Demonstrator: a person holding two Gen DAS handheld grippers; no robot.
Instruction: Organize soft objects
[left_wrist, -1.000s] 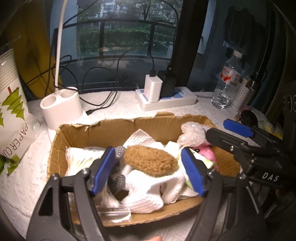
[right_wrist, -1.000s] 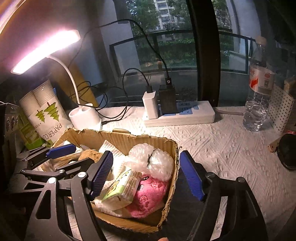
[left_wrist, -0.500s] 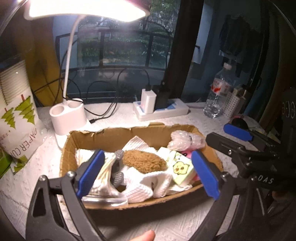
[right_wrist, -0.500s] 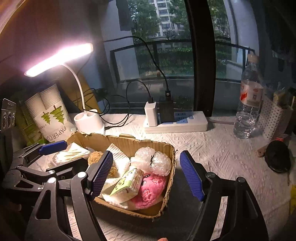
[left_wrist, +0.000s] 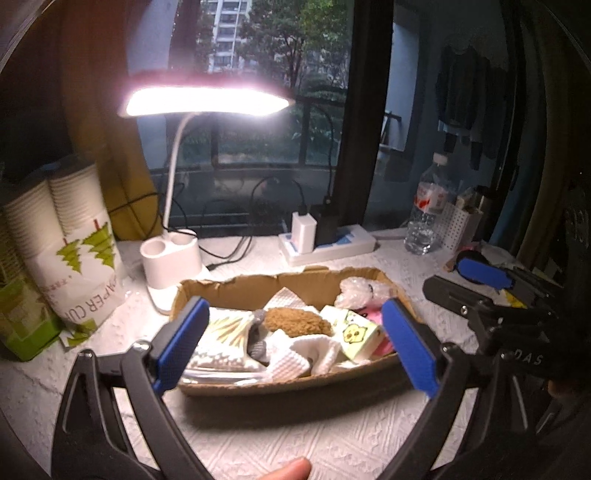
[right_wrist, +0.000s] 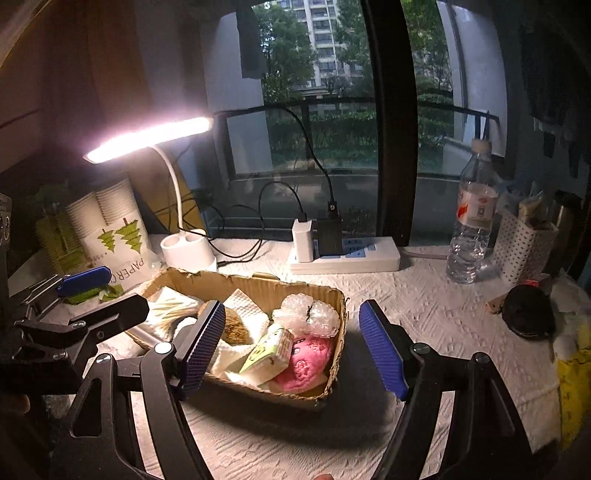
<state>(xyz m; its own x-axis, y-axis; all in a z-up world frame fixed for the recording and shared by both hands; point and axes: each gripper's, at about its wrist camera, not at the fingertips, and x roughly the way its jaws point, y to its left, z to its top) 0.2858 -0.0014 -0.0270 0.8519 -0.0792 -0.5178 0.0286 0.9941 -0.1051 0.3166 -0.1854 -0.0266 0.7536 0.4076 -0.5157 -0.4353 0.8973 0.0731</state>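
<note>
A shallow cardboard box (left_wrist: 295, 380) on the white table holds the soft things. Inside lie a brown fuzzy pad (left_wrist: 295, 320), a white cloth (left_wrist: 295, 354), a yellow-green tissue pack (left_wrist: 356, 332), a bubble-wrap ball (left_wrist: 354, 290) and a pink plush (right_wrist: 306, 363). My left gripper (left_wrist: 295, 343) hovers open in front of the box, above its near wall, with nothing held. The right gripper (right_wrist: 291, 347) is open too, near the box's right corner (right_wrist: 334, 369), its jaws empty. Each gripper shows at the edge of the other's view.
A lit desk lamp (left_wrist: 173, 258) and a pack of paper cups (left_wrist: 70, 258) stand behind the box on the left. A power strip (left_wrist: 328, 243) with chargers lies behind it. At the right are a water bottle (right_wrist: 472, 221), a perforated white holder (right_wrist: 524, 247) and a black round object (right_wrist: 528, 314).
Both grippers have drawn back and risen from the box. The left jaws, earlier close around the brown pad and white cloth, have spread wider and left them in the box.
</note>
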